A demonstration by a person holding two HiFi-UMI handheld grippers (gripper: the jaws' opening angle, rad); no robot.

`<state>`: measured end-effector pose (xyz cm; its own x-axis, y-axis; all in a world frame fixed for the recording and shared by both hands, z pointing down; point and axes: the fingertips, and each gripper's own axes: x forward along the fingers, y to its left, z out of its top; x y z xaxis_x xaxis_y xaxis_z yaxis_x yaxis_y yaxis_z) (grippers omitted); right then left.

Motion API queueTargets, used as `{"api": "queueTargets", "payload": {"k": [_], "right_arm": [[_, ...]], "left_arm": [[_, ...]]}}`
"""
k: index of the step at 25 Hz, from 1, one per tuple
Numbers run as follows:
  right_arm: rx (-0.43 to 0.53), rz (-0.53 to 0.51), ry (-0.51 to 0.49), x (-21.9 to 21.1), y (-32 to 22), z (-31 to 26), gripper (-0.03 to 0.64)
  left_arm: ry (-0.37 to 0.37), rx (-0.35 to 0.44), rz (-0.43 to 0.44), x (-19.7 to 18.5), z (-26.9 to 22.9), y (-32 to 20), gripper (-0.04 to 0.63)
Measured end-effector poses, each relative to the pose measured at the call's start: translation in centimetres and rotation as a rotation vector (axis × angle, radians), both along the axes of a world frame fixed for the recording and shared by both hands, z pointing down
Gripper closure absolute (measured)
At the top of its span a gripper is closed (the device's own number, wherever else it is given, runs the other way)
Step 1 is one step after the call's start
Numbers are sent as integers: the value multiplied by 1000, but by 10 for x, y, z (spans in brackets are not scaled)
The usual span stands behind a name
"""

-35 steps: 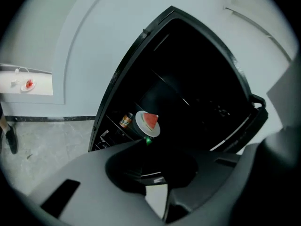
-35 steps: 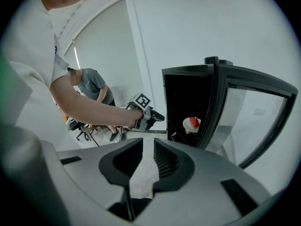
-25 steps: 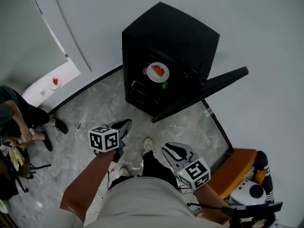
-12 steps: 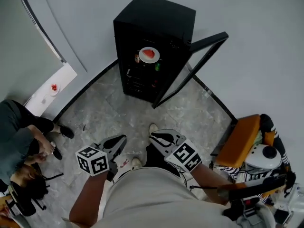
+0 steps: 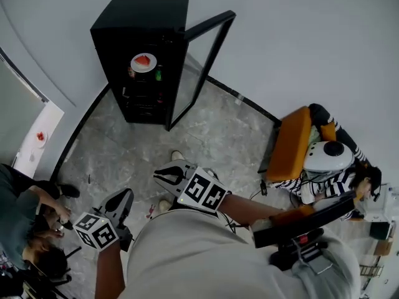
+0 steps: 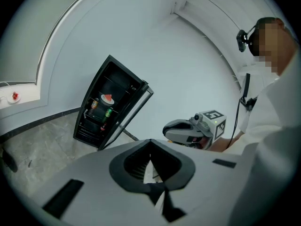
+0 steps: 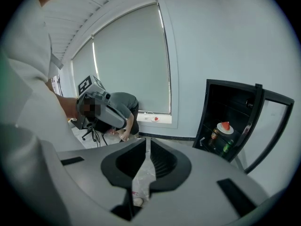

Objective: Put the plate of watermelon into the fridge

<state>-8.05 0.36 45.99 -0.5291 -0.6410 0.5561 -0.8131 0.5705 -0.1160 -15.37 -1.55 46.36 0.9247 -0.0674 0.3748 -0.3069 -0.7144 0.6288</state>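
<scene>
Distance from the black fridge [image 5: 140, 11] is growing: over the last second we are stepping back and swinging to our right, so the cabinet that was sitting mid-frame in the head view is now lying toward the upper left and looking smaller. The plate of watermelon [image 5: 143, 61] is sitting on an upper shelf inside the fridge, just beside a green bottle [image 5: 158, 75], where it was sitting a second ago, and neither gripper is touching it. The left gripper [image 5: 123, 198] is hanging low at our left side with its jaws pressed together on nothing. The right gripper [image 5: 163, 174] is pointing down toward the floor by our feet, its jaws likewise closed and empty, with only floor showing through the slit. Both are staying well apart from the fridge. The glass door [image 5: 210, 23] is standing wide open, as before, and an orange chair [image 5: 290, 145] is coming further into view at the right as we turn. We are judging the placing as done: the plate is already in. What seems to be remaining is the open door, and if shutting it belongs to the job, 1 of the 2 grippers will be needing to go back to its free edge.
</scene>
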Motion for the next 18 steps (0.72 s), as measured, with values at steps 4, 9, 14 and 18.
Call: {"api": "queueTargets", "payload": {"k": [4, 9, 14, 18], "right_arm": [[4, -5, 1, -9, 16, -1, 577], [8, -21, 15, -17, 26, -2, 580], [9, -31, 23, -20, 30, -4, 584], [8, -25, 23, -22, 37, -6, 588]], "left_arm": [[-4, 28, 29, -4, -2, 17, 583], [8, 29, 31, -8, -3, 29, 583], [1, 21, 34, -10, 0, 34, 583], [4, 17, 40, -9, 0, 38, 583]]}}
